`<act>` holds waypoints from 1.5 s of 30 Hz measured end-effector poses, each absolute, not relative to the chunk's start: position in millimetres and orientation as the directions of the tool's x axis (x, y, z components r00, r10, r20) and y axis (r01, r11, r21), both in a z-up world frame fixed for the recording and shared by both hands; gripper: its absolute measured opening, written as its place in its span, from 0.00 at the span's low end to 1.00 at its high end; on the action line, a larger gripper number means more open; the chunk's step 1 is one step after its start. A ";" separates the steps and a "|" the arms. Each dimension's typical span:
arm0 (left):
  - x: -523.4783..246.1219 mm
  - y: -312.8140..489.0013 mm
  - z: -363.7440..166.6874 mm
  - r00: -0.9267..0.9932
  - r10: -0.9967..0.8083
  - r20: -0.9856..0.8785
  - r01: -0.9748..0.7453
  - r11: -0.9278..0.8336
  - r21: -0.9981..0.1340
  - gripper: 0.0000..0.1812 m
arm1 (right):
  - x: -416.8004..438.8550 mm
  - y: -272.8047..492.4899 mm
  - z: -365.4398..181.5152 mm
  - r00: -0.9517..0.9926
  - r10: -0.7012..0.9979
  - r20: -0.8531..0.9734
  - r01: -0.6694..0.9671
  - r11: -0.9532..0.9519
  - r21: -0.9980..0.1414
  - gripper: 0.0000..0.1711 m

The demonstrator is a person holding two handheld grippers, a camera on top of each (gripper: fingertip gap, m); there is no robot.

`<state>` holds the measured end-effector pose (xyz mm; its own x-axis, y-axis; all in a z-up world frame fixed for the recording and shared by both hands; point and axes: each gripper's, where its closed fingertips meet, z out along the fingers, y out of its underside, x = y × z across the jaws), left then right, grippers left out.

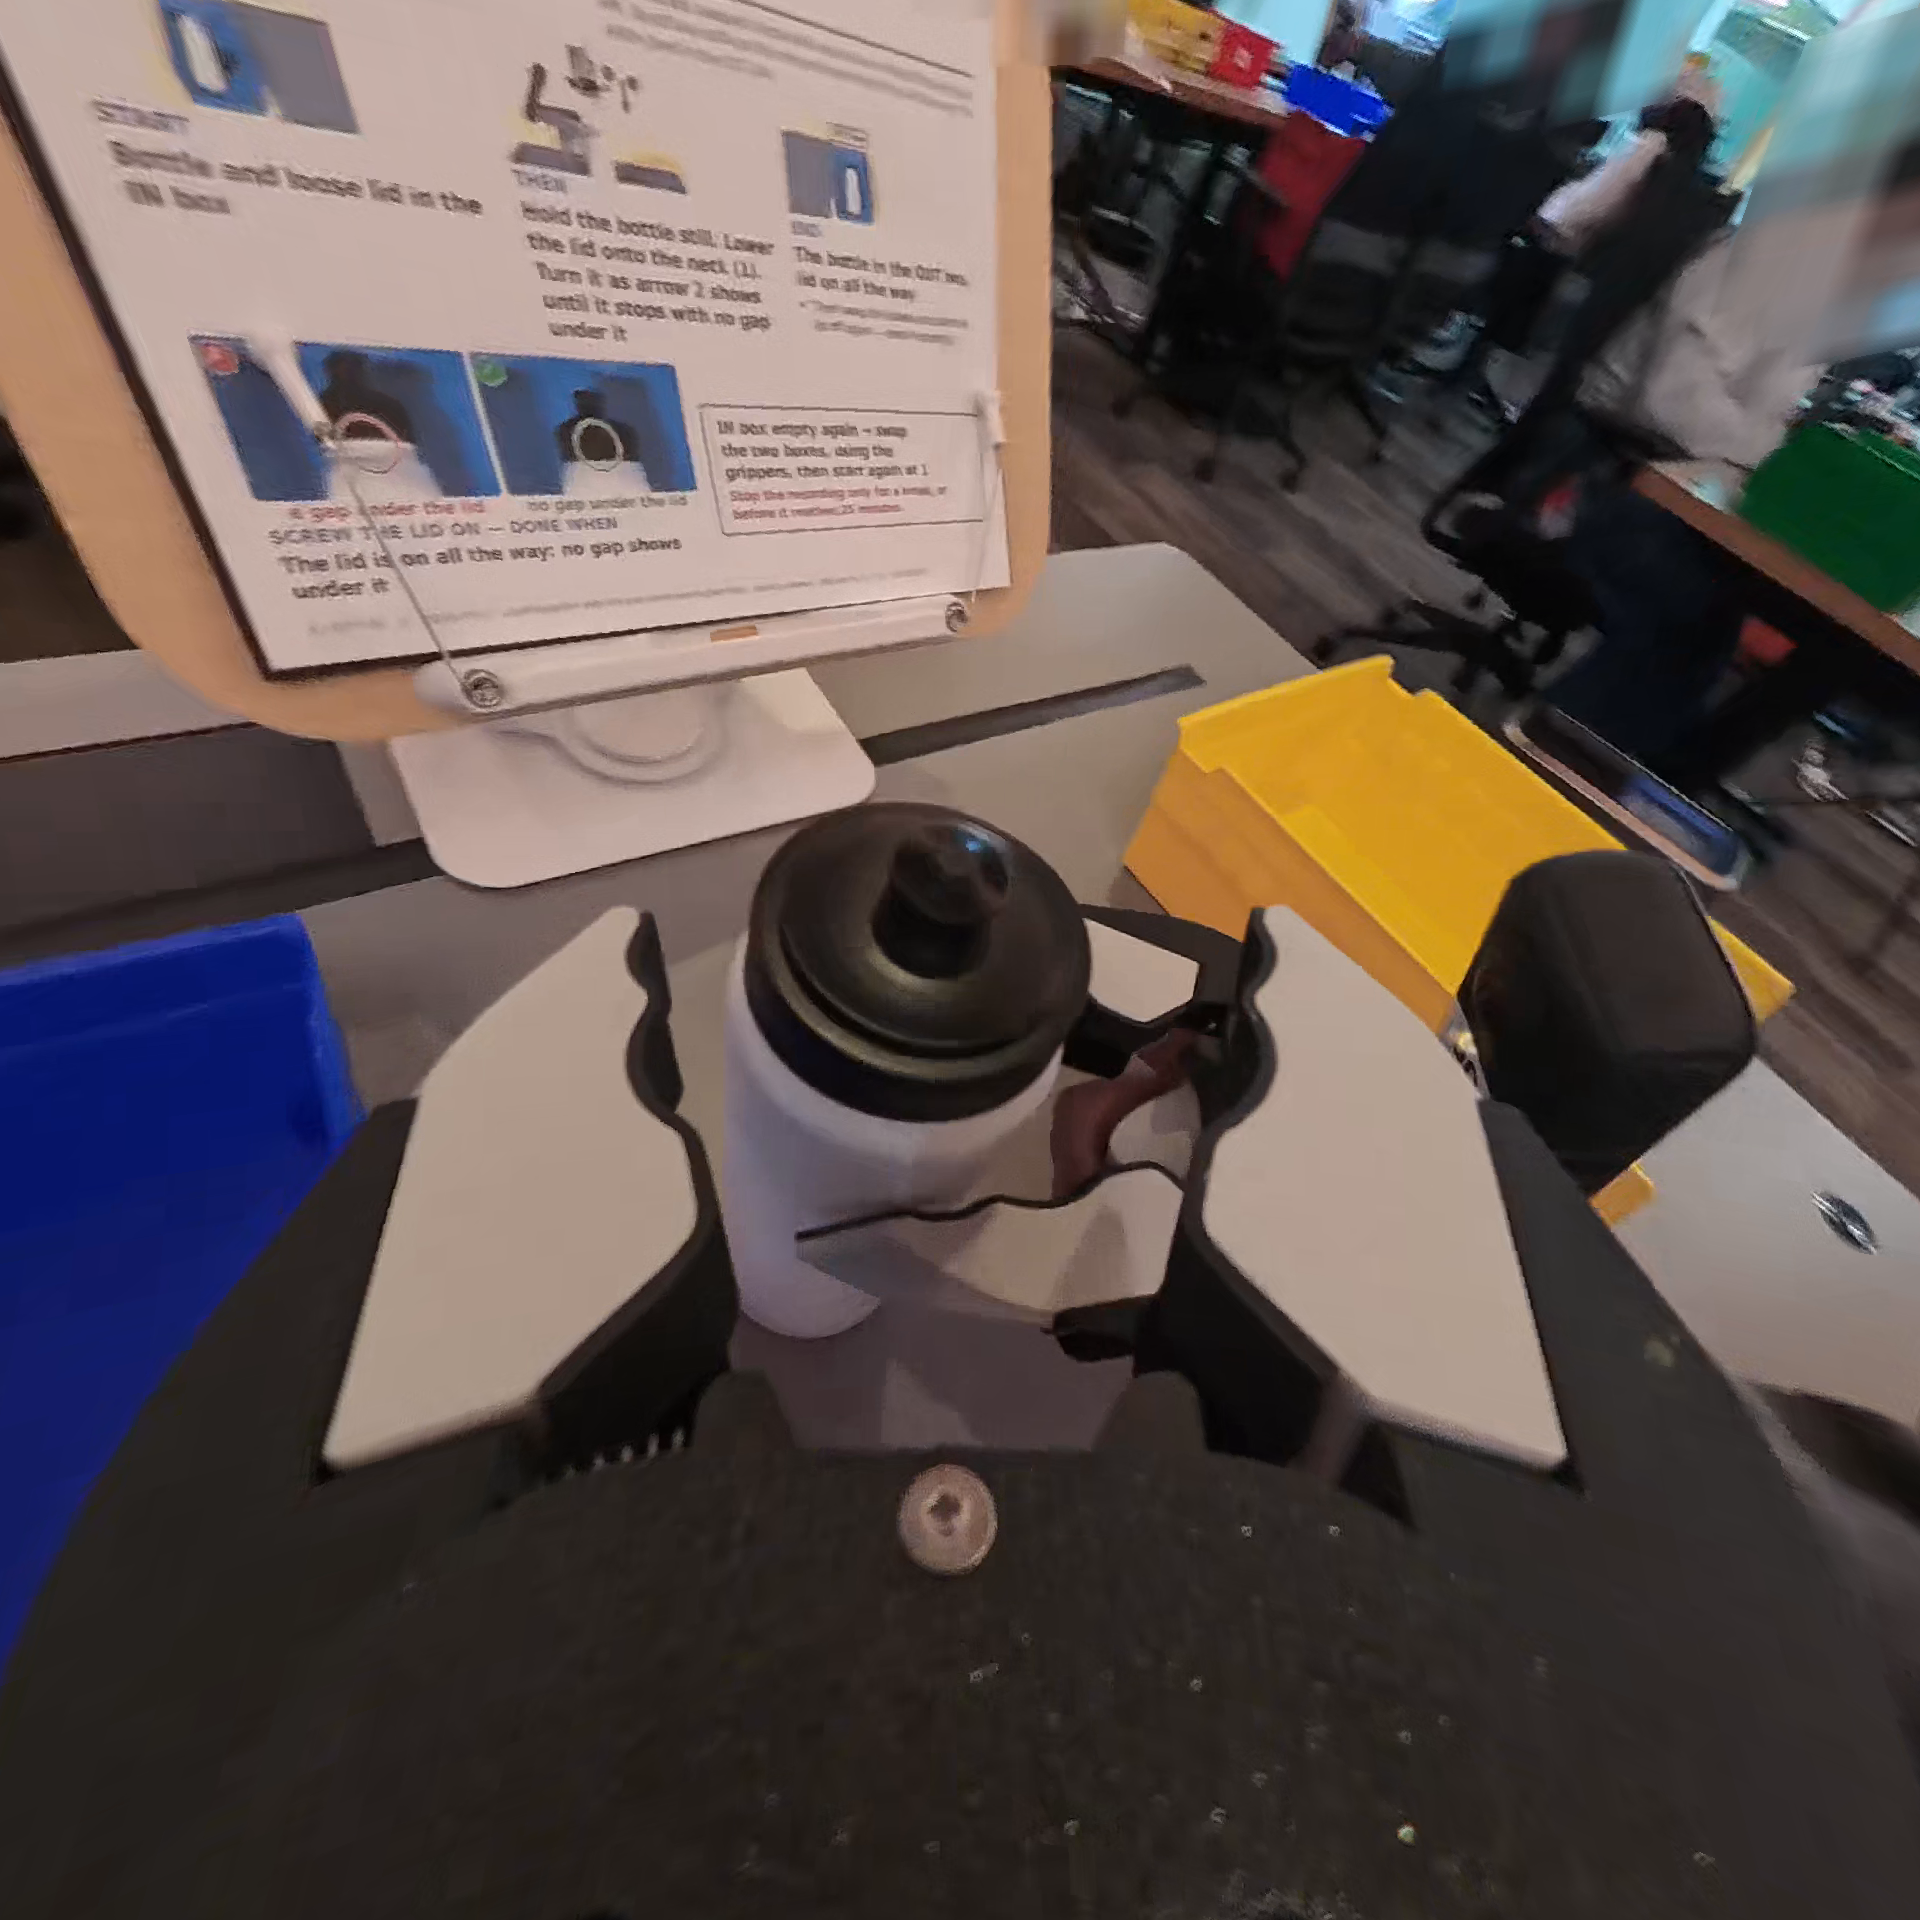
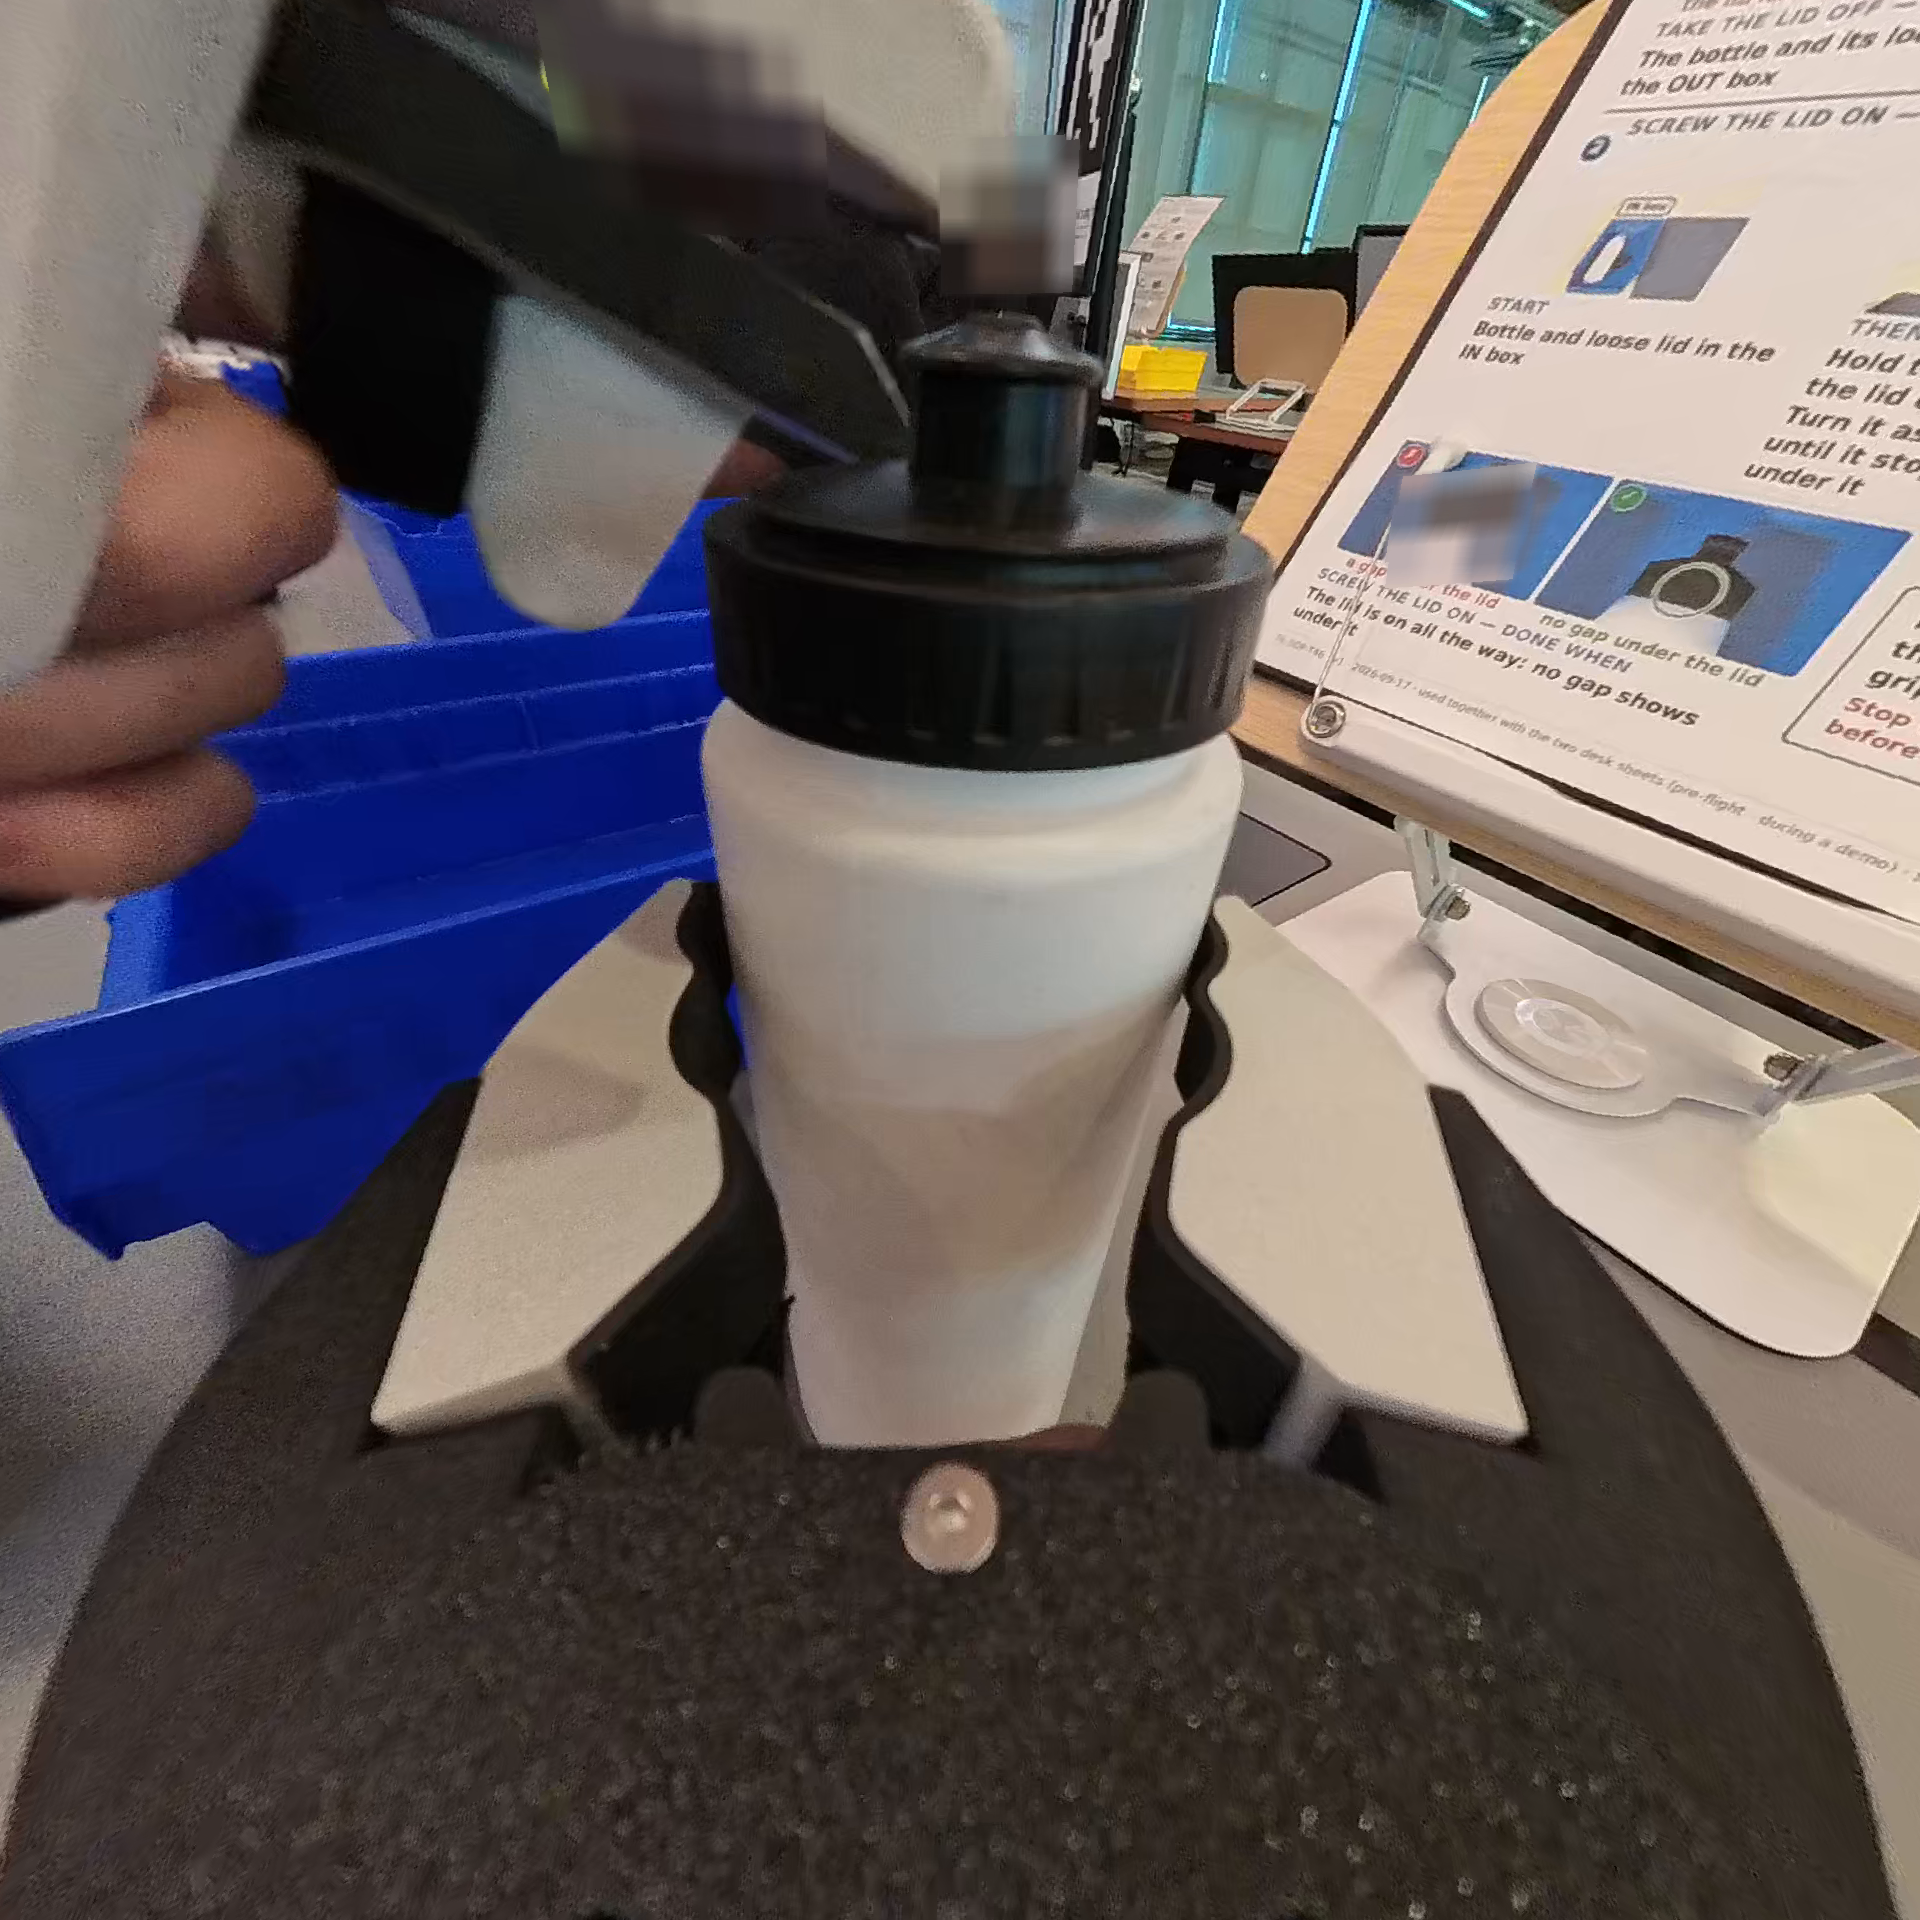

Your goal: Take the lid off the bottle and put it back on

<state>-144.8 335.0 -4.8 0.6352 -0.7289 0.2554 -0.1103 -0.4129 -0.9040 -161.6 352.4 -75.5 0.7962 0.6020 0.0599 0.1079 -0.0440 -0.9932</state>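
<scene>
- My right gripper (image 2: 961, 1049) is clamping the white bottle (image 2: 966, 1039) at its waist, keeping it upright on the grey table (image 1: 1039, 769).
- Black lid (image 2: 987, 623) is sitting on the neck.
- My left gripper (image 1: 951, 997) is hovering w/ jaws spread wide around the lid, not touching.
- Blue bin (image 2: 364, 935) is sitting just behind the bottle.

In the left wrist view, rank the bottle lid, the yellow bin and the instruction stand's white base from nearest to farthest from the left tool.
1. Bottle lid: between the left tool's open fingers.
2. Yellow bin: ahead, to the right.
3. White base of the stand: behind the bottle, ahead-left; close to the bin's rank.
</scene>
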 end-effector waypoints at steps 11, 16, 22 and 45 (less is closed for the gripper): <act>-139.6 346.1 -36.6 0.831 -0.552 0.070 -0.202 -0.416 -0.886 0.42 | -160.9 351.2 -75.6 0.805 0.592 0.048 0.094 -0.047 -0.994 0.49; -140.2 342.3 -38.4 0.691 -0.722 0.047 -0.341 -0.382 -0.859 0.42 | -162.1 350.3 -75.7 0.796 0.603 0.051 0.098 -0.046 -0.994 0.49; -145.1 335.7 -41.4 0.393 -0.919 0.033 -0.558 -0.266 -0.786 0.42 | -165.0 349.3 -75.7 0.781 0.621 0.061 0.111 -0.042 -0.993 0.49; -153.0 335.4 -45.3 -0.700 -0.713 0.045 -0.582 0.532 -0.615 0.42 | -167.0 352.6 -75.9 0.739 0.672 0.038 0.090 -0.043 -0.995 0.49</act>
